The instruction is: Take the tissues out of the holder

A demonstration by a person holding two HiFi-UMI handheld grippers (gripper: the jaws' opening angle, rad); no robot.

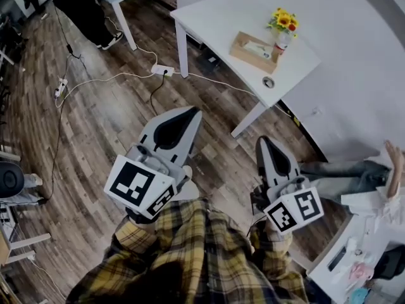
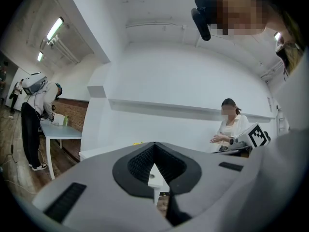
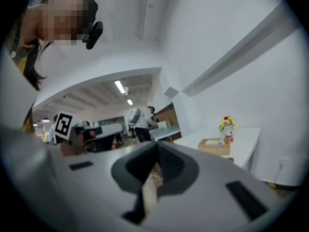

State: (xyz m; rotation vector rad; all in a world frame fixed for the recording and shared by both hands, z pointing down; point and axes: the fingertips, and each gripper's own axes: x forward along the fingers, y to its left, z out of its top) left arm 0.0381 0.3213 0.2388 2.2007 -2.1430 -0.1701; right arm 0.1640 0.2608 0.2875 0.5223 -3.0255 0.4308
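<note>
My left hand-held gripper is pressed together and empty; my right hand-held gripper seems pressed together too. Both hang over the wooden floor, well apart from the tissue holder on the white bench, beside the flowers.

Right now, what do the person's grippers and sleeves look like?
The left gripper and right gripper are grey wedge-shaped plastic shells with black ribbed linings on the jaws. Each carries a white cube printed with black square markers. The sleeves are yellow-and-dark plaid fabric.
</note>
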